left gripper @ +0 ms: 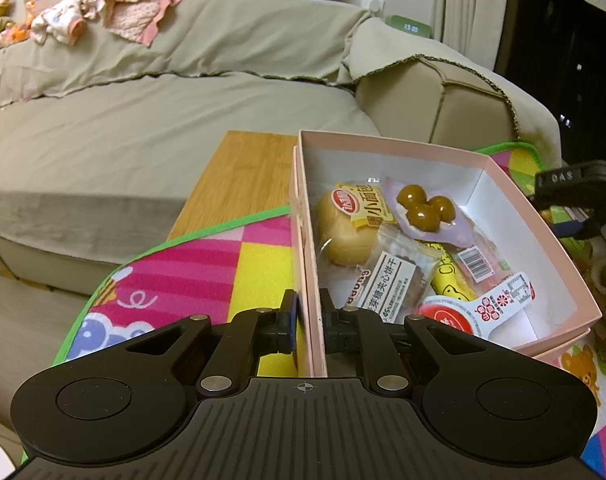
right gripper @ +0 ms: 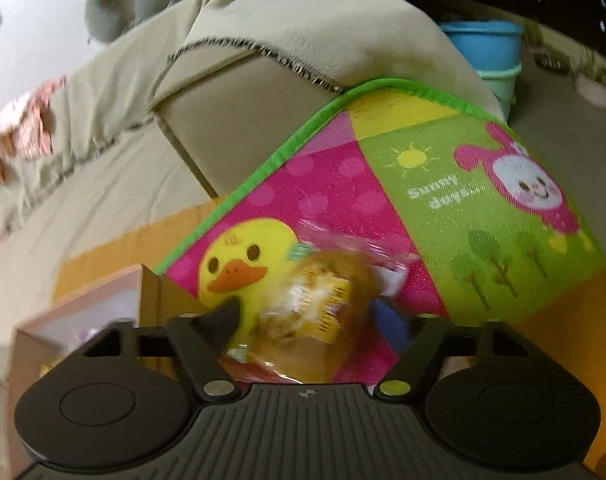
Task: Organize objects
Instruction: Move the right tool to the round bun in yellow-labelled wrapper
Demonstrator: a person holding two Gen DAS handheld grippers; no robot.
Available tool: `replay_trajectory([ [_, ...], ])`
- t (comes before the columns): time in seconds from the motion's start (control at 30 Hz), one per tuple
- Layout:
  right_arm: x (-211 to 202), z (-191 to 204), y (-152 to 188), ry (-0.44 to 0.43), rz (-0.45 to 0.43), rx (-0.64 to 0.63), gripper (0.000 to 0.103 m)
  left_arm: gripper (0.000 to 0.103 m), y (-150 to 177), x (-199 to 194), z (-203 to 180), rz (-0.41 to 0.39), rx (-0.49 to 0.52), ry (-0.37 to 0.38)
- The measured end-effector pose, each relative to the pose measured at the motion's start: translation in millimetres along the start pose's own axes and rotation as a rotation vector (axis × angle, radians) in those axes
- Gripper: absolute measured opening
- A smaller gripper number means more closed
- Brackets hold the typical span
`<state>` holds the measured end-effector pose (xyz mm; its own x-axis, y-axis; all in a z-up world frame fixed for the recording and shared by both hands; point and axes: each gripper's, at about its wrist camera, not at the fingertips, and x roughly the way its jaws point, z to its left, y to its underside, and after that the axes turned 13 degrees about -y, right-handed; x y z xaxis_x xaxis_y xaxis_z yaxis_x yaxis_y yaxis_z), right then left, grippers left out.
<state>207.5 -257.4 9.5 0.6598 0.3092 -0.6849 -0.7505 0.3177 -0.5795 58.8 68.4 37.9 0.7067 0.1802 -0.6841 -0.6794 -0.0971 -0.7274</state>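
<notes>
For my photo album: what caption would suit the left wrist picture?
Left claw clamps the wall of a pink box of wrapped snacks on a colourful mat.

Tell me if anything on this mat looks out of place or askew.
One thing: a clear-wrapped yellow snack cake sits outside the pink cardboard box, between the right gripper fingers over the colourful play mat. The other packets lie jumbled inside the box.

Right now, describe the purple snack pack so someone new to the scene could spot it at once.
Find the pink box on the play mat by the sofa. Among the snacks inside it, the purple pack lies toward the far end, right of the bread bun. It alone is lilac and pictures three glossy brown balls.
</notes>
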Motion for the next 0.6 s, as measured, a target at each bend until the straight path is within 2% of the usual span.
replay_trajectory([
  [0.1,-11,-4,8,-0.052,0.019,-0.034,0.057,0.012,0,-1,-1,-0.002,0.0,0.0],
  [0.3,-50,-4,41,-0.064,0.053,-0.171,0.057,0.013,1,-1,-1,-0.003,0.0,0.003],
  [0.43,-89,3,68,-0.09,0.057,-0.281,0.057,0.013,1,-1,-1,-0.003,0.0,0.003],
  [0.6,-128,9,102,-0.129,0.103,-0.367,0.057,0.012,0,-1,-1,-0.001,0.001,-0.001],
])
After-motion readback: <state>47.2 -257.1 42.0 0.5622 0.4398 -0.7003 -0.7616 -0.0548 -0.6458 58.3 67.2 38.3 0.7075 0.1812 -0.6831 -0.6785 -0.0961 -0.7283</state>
